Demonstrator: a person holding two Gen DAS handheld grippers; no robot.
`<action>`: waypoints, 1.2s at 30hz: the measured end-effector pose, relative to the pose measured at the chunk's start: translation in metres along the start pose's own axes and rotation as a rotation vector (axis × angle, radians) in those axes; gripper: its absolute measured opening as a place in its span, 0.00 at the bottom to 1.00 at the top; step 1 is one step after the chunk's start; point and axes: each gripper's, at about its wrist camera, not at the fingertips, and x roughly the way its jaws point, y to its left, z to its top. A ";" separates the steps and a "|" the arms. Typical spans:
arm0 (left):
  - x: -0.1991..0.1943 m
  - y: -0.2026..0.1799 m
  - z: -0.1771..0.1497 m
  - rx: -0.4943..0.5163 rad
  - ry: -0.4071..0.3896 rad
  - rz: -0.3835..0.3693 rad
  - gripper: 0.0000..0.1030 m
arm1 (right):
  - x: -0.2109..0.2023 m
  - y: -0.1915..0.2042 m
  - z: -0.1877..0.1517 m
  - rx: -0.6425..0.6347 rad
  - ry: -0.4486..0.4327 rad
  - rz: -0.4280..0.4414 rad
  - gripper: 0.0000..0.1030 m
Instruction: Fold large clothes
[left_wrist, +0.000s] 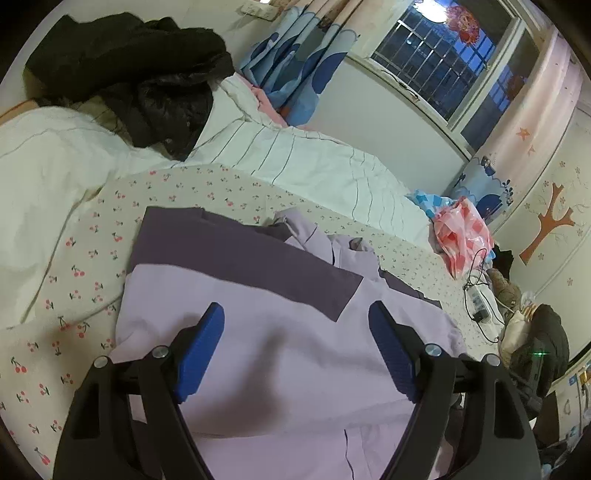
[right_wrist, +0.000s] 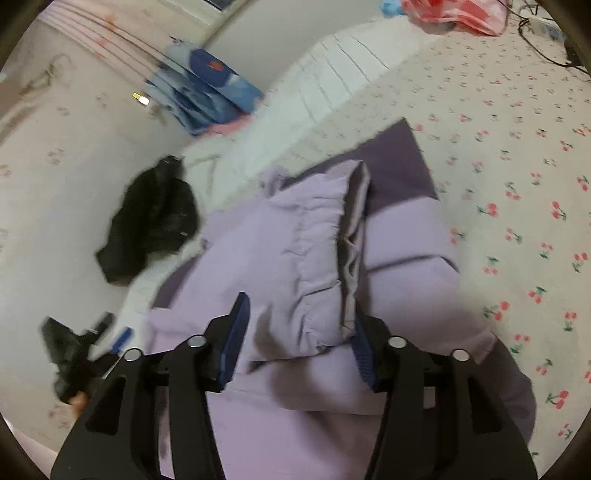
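Across the lower middle of both frames we see the lilac jacket (left_wrist: 288, 362) on the cherry-print sheet (left_wrist: 74, 280), our left gripper (left_wrist: 295, 321) spread wide above it, our right gripper (right_wrist: 299, 321) (blurred) bracketing a raised fold, grip unclear.

Black jacket (left_wrist: 147, 85) on white quilt (left_wrist: 295, 158), perhaps a pink plastic bag (left_wrist: 461, 236) beyond.

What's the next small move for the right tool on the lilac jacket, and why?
Probably close the right tool on the raised fold of the lilac jacket. Its fingers are spread on either side of that bunched flap, apparently not yet pinching it. The left tool hovers open over a flat panel, holding nothing, so the flap looks like the part to grip and lay flat on the cherry-print sheet.
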 end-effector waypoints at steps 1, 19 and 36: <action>0.001 0.003 -0.001 -0.013 0.003 0.000 0.75 | 0.003 -0.002 0.000 0.007 -0.005 0.013 0.52; 0.045 0.007 0.003 0.021 0.084 0.068 0.80 | -0.034 0.008 0.001 -0.123 -0.260 -0.096 0.14; 0.073 0.020 -0.008 0.137 0.168 0.194 0.81 | -0.068 0.028 -0.005 -0.232 -0.483 -0.246 0.50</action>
